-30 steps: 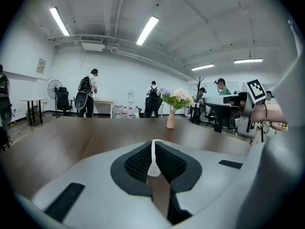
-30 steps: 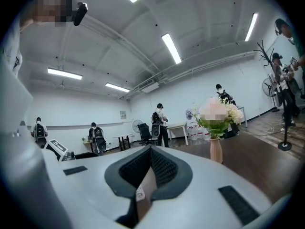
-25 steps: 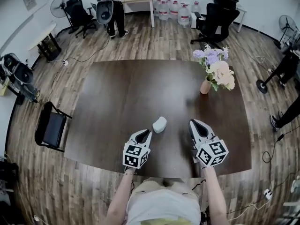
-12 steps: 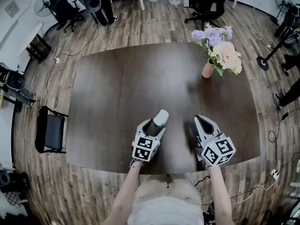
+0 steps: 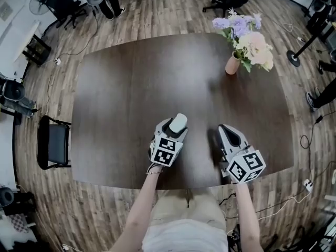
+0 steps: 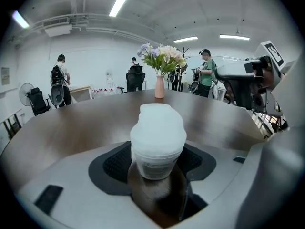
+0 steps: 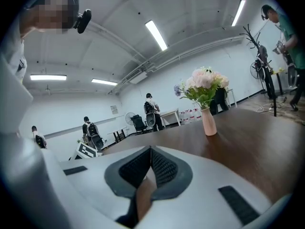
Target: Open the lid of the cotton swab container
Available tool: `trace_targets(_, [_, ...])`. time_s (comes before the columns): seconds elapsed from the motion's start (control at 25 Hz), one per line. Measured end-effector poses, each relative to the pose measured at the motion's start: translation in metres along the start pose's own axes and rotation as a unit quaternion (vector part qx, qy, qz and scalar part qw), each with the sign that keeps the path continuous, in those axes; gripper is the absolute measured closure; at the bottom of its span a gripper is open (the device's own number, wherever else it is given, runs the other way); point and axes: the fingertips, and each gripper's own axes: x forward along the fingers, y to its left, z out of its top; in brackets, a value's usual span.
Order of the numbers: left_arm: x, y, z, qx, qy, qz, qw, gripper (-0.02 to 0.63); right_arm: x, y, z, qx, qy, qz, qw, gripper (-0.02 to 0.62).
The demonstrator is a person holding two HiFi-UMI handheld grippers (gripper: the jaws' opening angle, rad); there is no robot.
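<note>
Fingers (image 6: pixel 112 165) of the left gripper (image 5: pixel 175 128) are opening wide, and the cotton swab container (image 6: pixel 157 140) stands upright between them; a second ago they were together and only beside it. On the dark table (image 5: pixel 131 88) the container is near the front edge, well apart from the flower vase (image 5: pixel 231 64); the right gripper (image 5: pixel 226 128) rests close by, its fingers together on nothing. I judge the left can now close on the body; the lid is not yet opened.
</note>
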Motion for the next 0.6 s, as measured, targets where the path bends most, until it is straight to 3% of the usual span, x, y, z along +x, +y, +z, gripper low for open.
trace_targets(0.16, [0.004,0.002,-0.002,0.008,0.004,0.006,0.9999,0.321,0.001,-0.003,-0.001,0.003,-0.001,0.0,1.0,0.574])
trace_targets(0.24, [0.003,0.001,-0.002,0.012,0.004,0.007,0.9999,0.376,0.0,-0.004,-0.002,0.003,0.0,-0.001,1.0,0.574])
trace_targets(0.6, [-0.008,-0.011,0.013,0.002,-0.003,-0.046,0.999,0.38,0.003,-0.006,0.006,-0.003,0.001,0.004,1.0,0.574])
